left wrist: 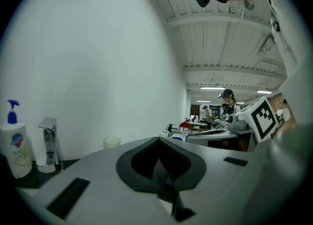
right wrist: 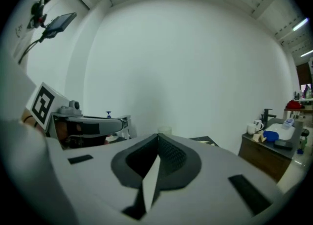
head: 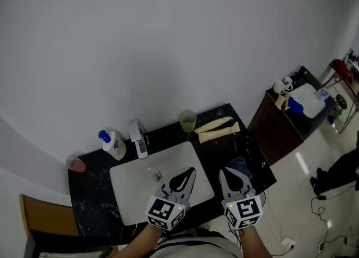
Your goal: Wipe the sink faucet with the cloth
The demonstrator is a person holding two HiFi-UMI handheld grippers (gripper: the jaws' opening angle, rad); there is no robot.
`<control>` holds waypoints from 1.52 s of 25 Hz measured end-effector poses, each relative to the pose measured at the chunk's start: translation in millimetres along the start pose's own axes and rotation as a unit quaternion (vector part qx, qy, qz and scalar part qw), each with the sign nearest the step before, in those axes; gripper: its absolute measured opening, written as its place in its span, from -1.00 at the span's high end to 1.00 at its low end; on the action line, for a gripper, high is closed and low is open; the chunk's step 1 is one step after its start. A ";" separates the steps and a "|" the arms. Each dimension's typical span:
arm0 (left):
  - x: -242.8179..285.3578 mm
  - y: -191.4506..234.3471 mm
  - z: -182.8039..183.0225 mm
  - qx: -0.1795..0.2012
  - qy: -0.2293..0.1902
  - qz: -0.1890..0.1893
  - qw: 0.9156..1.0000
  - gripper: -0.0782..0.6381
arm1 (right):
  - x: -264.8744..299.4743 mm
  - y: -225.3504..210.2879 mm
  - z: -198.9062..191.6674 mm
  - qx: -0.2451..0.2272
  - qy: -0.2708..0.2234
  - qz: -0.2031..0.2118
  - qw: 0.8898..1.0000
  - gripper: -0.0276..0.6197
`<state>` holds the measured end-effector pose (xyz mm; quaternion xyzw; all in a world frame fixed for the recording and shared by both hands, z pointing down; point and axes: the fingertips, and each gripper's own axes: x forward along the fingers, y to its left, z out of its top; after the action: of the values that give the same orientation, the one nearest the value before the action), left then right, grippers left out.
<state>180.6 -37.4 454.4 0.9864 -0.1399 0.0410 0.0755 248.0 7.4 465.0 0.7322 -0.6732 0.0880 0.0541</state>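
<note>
1. Head view, arms: the left forearm and the right forearm are coming in side by side from the bottom edge. Each is carrying a gripper with its nose pointing toward the wall.
2. Head view, positions: the left gripper is hovering over the near part of the white sink basin. The right gripper is hanging over the black countertop, just right of the basin.
3. Head view, task things: the faucet is standing at the basin's back rim, well apart from both grippers. A soap bottle is sitting just left of it. A dark blue cloth is lying crumpled on the countertop, just beside the right gripper's nose and partly hidden by it. Whether they are touching cannot be told.
4. Left gripper view: the left gripper is pointing roughly level, its jaws meeting at the tip with nothing between them. The faucet is showing far to the left, next to the soap bottle. A green cup is standing between the faucet and the jaw tip.
5. Right gripper view: the right gripper is keeping its jaws pressed together, empty. The left gripper is showing at the left, with what looks like the faucet just past its nose. A dark cabinet is standing at the right.
</note>
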 end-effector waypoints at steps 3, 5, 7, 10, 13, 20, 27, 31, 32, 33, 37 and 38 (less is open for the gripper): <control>29.2 -32.3 -17.5 -0.004 0.018 -0.048 0.999 0.78 | -22.9 -32.3 -23.6 0.013 0.014 -0.043 0.999 0.91; 45.9 -54.9 -28.5 -0.005 0.029 -0.081 0.996 0.78 | -40.0 -51.7 -39.1 0.020 0.026 -0.071 0.997 0.91; 58.5 -76.0 -39.3 -0.008 0.042 -0.111 0.993 0.79 | -56.3 -66.7 -52.8 0.026 0.040 -0.095 0.994 0.91; 70.2 -97.6 -51.6 -0.009 0.059 -0.142 0.988 0.79 | -70.6 -81.0 -68.2 0.032 0.055 -0.117 0.991 0.91; 76.9 -110.0 -59.1 -0.009 0.071 -0.155 0.985 0.78 | -73.1 -87.2 -80.2 0.032 0.072 -0.120 0.990 0.90; 87.8 -114.1 -80.8 -0.010 0.099 -0.152 0.983 0.78 | -40.3 -82.1 -126.9 0.008 0.156 -0.054 0.986 0.19; 94.1 -110.2 -82.1 -0.009 0.106 -0.155 0.982 0.78 | -3.3 -92.0 -165.3 -0.017 0.238 -0.028 0.971 -0.04; 92.0 -103.2 -80.9 -0.008 0.107 -0.146 0.983 0.78 | 3.7 -94.3 -190.1 -0.006 0.289 -0.015 0.957 -0.01; 91.5 -100.9 -79.6 -0.007 0.106 -0.144 0.984 0.78 | 3.6 -94.8 -191.6 0.011 0.291 -0.014 0.956 0.13; 90.8 -98.3 -78.1 -0.007 0.105 -0.141 0.984 0.78 | 3.0 -95.5 -191.8 0.022 0.292 -0.016 0.956 0.34; 84.1 -87.1 -73.2 -0.009 0.098 -0.123 0.987 0.78 | 1.2 -94.0 -188.6 0.026 0.292 -0.014 0.956 0.52; 80.7 -83.5 -71.5 -0.010 0.095 -0.118 0.988 0.78 | 1.1 -92.2 -184.8 0.022 0.287 -0.012 0.958 0.52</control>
<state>277.1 31.5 521.7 0.9868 -0.0153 0.1242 0.1029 329.5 51.0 649.7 0.6850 -0.6187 0.3085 0.2297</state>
